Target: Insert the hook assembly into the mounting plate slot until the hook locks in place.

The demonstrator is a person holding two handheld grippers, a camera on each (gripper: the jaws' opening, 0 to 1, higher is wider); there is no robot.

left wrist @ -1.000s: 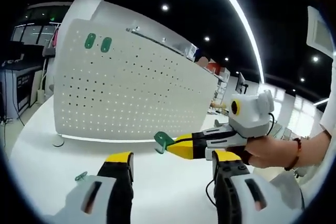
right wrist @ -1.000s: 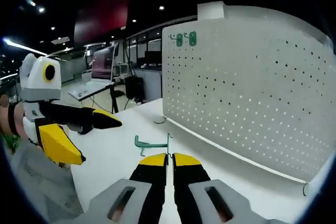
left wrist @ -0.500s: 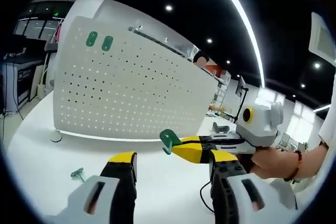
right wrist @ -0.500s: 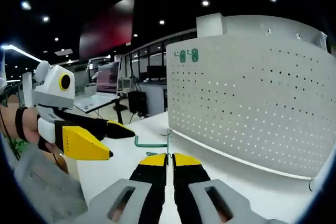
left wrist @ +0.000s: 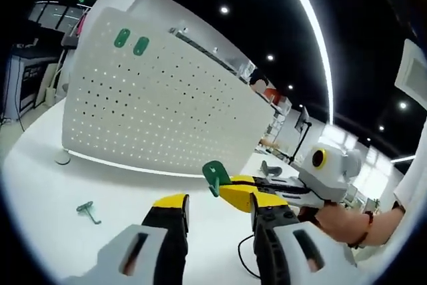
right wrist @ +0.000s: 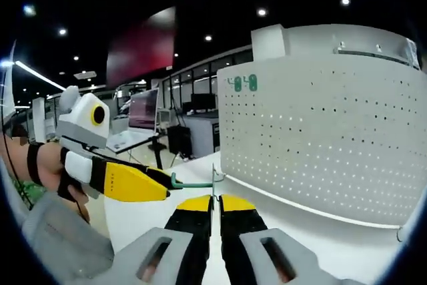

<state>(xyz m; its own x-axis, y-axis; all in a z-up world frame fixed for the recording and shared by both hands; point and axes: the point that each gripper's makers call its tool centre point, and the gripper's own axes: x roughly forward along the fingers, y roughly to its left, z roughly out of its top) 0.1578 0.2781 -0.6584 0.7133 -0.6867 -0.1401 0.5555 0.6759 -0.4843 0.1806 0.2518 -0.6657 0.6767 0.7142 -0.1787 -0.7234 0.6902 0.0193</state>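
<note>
A: Where is the green hook (right wrist: pixel 200 183) at this moment?

B: It is clamped in the right gripper (right wrist: pixel 214 199), whose yellow-tipped jaws are pressed together on it. In the right gripper view the hook's thin arm runs out to the left, just above the jaw tips, with its upright end at the jaws. In the left gripper view the same hook (left wrist: pixel 213 174) shows as a flat green tab sticking out of the right gripper (left wrist: pixel 230 188), which comes in from the right.

A: And the left gripper?

B: The left gripper (left wrist: pixel 219 209) has its jaws apart with nothing between them. In the right gripper view the left gripper (right wrist: pixel 143 183) comes in from the left, held by a hand (right wrist: pixel 50 171), its yellow jaw near the hook's free end; I cannot tell whether it touches.

A: Where is the mounting plate?

B: The white perforated mounting plate (left wrist: pixel 153 108) stands upright on the white counter (left wrist: pixel 47 185), beyond both grippers. Two green hooks (left wrist: pixel 131 41) already sit side by side near its upper corner. In the right gripper view the mounting plate (right wrist: pixel 320 145) is on the right, well apart from the held hook.

A: Anything else on the counter?

B: A small green hook piece (left wrist: pixel 87 211) lies loose on it, to the left of the left jaws.
</note>
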